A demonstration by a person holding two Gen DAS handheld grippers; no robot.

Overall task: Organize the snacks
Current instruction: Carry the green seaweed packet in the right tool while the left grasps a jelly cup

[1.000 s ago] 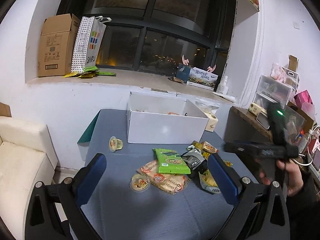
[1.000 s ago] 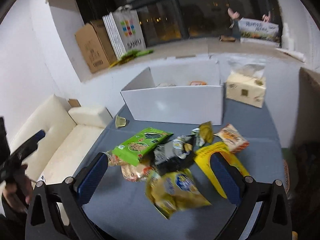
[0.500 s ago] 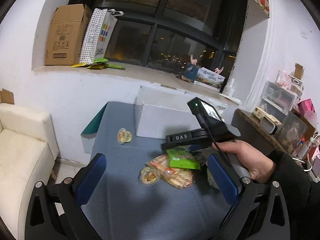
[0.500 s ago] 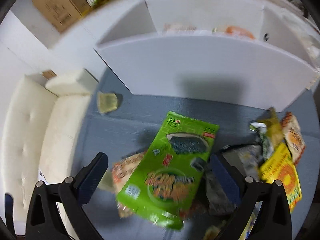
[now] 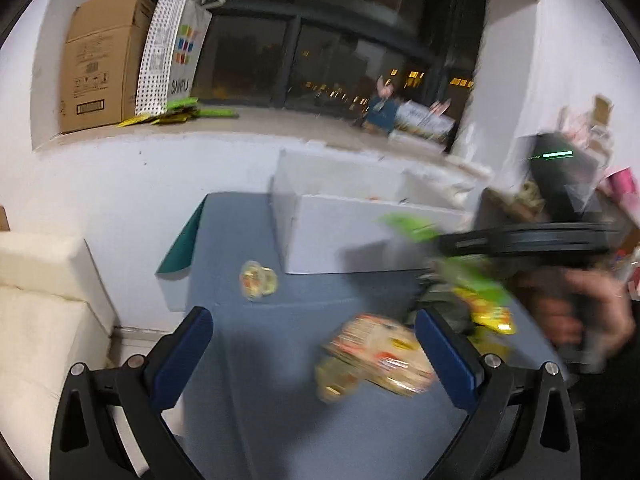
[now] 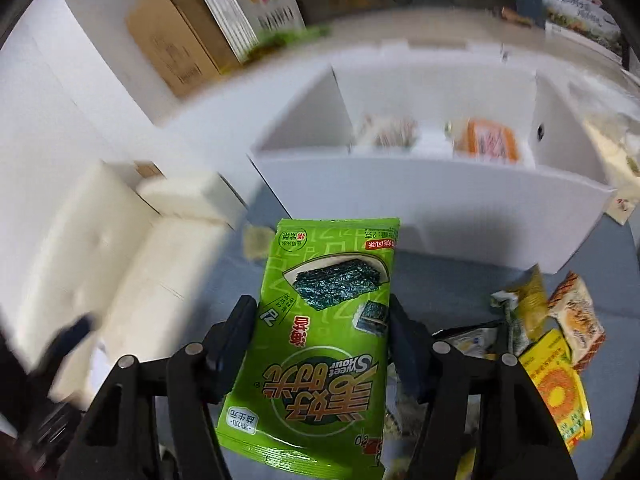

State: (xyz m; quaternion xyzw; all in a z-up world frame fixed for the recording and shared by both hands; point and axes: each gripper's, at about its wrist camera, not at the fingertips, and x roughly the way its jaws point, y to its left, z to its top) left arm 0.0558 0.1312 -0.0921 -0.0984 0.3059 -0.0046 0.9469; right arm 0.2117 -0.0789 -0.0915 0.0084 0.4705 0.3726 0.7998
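My right gripper (image 6: 320, 304) has its jaws closing on a green seaweed packet (image 6: 324, 320); both fingers press its long edges and it hangs above the table, in front of the white box (image 6: 440, 208). The box holds an orange packet (image 6: 486, 142) and a pale one (image 6: 386, 132). In the left wrist view the same green packet (image 5: 476, 284) is a blur under the right gripper (image 5: 440, 240), which a hand (image 5: 592, 312) holds. My left gripper (image 5: 312, 320) is open, nothing between its blue pads. Below it on the table lie an orange packet (image 5: 376, 354) and a jelly cup (image 5: 258, 280).
More snack packets lie at the right of the grey table (image 5: 260, 400), among them a yellow one (image 6: 556, 384). A cream sofa (image 5: 40, 280) stands left of the table. A cardboard box (image 5: 96, 60) and a paper bag (image 5: 172, 52) sit on the windowsill.
My right gripper has narrowed from wide open onto the green packet and raised it off the pile toward the white box. The left gripper has come lower, toward the orange packet.
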